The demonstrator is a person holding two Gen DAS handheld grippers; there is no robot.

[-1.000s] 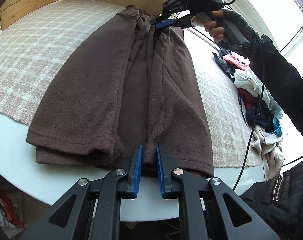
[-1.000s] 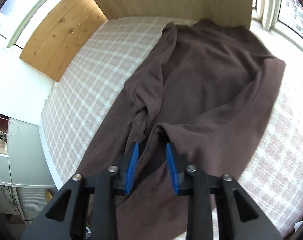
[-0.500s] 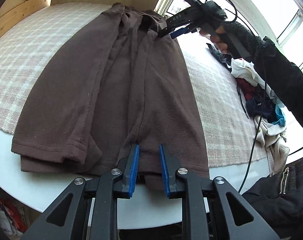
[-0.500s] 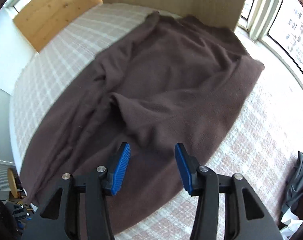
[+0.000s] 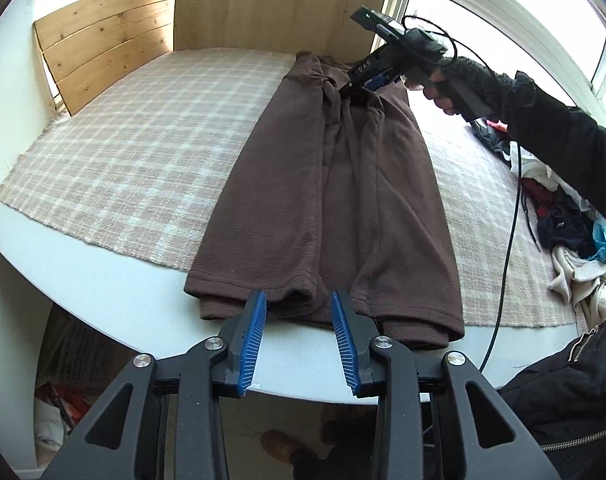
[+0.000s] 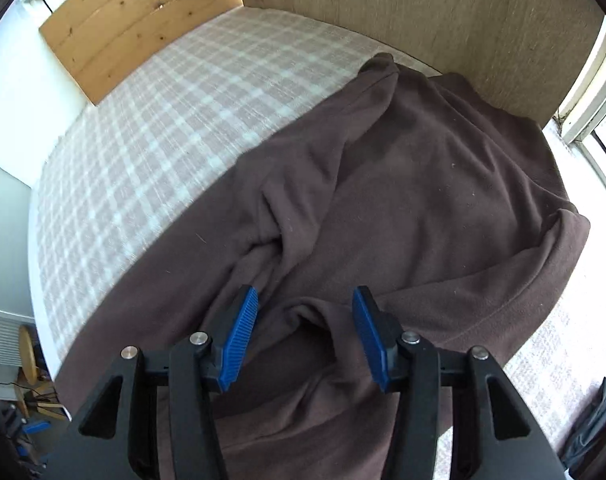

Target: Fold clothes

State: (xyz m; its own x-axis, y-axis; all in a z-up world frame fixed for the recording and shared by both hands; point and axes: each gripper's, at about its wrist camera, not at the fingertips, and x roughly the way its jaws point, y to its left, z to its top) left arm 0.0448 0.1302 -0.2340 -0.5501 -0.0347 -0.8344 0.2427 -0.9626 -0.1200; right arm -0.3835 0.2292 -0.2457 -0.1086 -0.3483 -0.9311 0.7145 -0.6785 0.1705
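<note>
Item: brown fleece garment, laid lengthwise on a pink-and-white checked cloth that covers a white table. Both long sides are folded in toward the middle, leaving a narrow strip; the near hem hangs slightly past the cloth onto bare tabletop, the far end lies by a wooden panel.

Left gripper: above the near hem, blue pads spread and opening, with nothing pinched between them (the hem sits just beyond the tips).

Right gripper: over the far end of the garment, held by a gloved hand in a dark sleeve. Jaws apart and opening; a raised wrinkle of fleece lies below the gap, but the pads do not press on it.

Also present: a heap of mixed clothes at the right edge of the table; a black cable trailing from the right gripper across the cloth.
</note>
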